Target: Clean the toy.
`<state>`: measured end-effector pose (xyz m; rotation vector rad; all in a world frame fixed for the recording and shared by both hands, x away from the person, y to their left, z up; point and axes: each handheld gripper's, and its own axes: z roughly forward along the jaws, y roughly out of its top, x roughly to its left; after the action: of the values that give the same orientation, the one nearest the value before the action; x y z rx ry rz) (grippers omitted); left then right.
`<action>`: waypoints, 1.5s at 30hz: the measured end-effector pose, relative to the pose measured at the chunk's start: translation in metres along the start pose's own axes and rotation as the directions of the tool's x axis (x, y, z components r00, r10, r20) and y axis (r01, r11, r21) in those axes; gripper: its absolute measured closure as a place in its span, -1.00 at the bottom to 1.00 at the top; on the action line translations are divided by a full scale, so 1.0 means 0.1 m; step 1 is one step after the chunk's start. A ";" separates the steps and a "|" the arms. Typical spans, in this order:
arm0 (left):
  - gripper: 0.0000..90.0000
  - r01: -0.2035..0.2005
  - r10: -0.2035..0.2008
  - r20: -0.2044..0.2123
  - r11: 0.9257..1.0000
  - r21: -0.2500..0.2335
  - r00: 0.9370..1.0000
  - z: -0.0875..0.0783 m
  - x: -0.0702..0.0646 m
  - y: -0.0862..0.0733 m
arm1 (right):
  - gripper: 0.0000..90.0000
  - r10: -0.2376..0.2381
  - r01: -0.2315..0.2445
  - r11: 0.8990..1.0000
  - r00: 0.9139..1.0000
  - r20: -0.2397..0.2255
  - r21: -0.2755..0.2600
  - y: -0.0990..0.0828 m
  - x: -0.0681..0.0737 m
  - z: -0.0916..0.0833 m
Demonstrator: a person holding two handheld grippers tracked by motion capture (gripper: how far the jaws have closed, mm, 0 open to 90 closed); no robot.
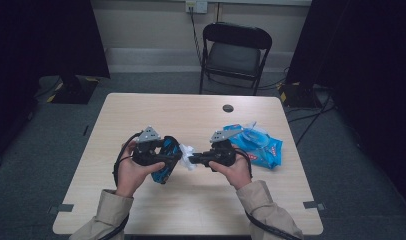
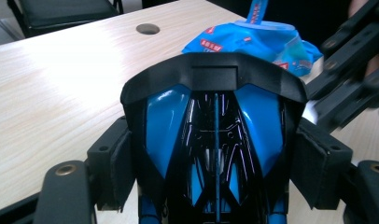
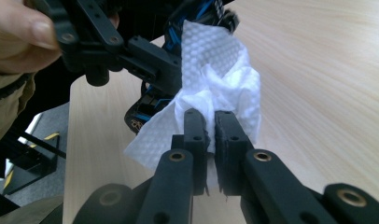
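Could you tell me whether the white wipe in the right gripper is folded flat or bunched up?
Bunched up: the white wipe crumples into folds where the right gripper pinches it.

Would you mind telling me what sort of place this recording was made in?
Probably an office or lab room arranged for recording: a plain wooden table on grey carpet, a black folding chair by the wall, a wall socket, and dark curtains at both sides.

place: prob. lab/studio | black curtains (image 1: 51, 40) | folding chair (image 1: 234, 55) | wall socket (image 1: 196, 6) | grey carpet (image 1: 36, 165)
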<state>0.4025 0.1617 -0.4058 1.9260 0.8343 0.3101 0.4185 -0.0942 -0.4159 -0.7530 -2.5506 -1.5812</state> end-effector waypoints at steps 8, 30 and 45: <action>-0.43 0.034 -0.033 0.035 0.999 -0.021 0.999 0.03 0.00 0.04 | 0.88 0.005 -0.005 1.000 1.000 -0.013 0.009 -0.03 -0.01 0.09; -0.43 0.038 -0.036 0.057 0.999 -0.035 0.998 0.14 -0.06 0.16 | 0.88 0.040 -0.037 0.999 0.996 -0.077 0.030 -0.26 0.06 0.35; -0.43 0.032 -0.030 0.047 0.999 -0.041 0.998 0.10 -0.04 0.13 | 0.88 0.032 -0.029 0.997 0.999 -0.042 0.070 -0.31 0.00 0.28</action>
<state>0.4106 0.1483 -0.3986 1.8728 0.8200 0.2610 0.4109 -0.0812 -0.4555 -0.7388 -2.5363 -1.4757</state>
